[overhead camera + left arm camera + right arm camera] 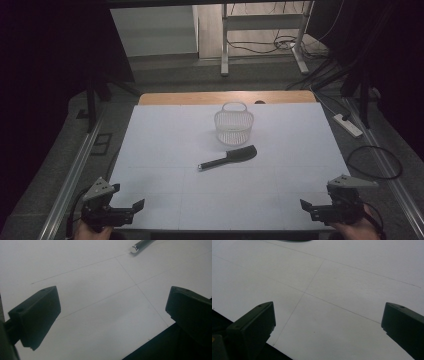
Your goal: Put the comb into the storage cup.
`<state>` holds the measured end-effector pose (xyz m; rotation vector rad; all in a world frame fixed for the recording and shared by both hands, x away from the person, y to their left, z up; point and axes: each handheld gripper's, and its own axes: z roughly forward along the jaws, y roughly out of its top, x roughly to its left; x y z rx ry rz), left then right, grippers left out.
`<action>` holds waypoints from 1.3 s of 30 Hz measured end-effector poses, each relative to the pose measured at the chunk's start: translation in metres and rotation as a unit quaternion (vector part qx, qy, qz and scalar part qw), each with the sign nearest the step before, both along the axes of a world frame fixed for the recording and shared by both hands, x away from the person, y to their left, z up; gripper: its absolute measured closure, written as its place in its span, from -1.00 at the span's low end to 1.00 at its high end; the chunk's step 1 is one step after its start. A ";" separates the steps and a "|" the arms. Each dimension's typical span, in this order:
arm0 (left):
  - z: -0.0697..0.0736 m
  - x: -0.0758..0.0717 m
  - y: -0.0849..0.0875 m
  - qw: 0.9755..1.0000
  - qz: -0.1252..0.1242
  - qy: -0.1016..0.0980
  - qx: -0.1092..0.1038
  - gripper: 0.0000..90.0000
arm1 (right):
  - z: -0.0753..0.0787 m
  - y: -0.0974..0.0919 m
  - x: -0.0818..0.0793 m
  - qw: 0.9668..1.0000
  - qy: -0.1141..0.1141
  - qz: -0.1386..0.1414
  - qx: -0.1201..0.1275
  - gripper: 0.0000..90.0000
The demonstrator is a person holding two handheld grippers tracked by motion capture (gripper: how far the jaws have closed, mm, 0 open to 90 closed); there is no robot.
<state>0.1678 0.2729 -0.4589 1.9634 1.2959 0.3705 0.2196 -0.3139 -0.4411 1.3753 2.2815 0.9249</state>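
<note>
Black plastic comb with a chrome-tipped handle [229, 158] is lying flat near the middle of the white worktop [160, 145], just in front of the white wire basket with a loop handle [234, 125] and apart from it, probably so either side can reach it. Going left to right: the left tool [131, 210] is hovering at the near left corner, jaws spread wide and holding nothing, its own view catching the handle's shiny tip [135, 249] ahead. The right tool [306, 209] is waiting at the near right corner, equally wide open and empty, aimed inward as if readied for an approach.
</note>
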 end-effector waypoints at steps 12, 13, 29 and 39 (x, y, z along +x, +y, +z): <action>0.000 0.000 0.001 1.000 -0.002 0.001 -0.006 -0.98 | 0.002 0.003 0.001 1.000 -0.009 0.020 0.004 -1.00; 0.000 0.000 0.001 1.000 -0.002 0.002 -0.008 -0.98 | 0.002 0.004 0.001 1.000 -0.009 0.022 0.002 -1.00; 0.000 0.001 0.003 1.000 0.001 0.004 -0.014 -0.98 | 0.007 0.013 0.013 0.999 -0.018 0.042 0.011 -1.00; 0.000 0.001 0.003 1.000 0.001 0.004 -0.014 -0.98 | 0.005 0.022 0.024 0.998 -0.001 0.065 0.000 -1.00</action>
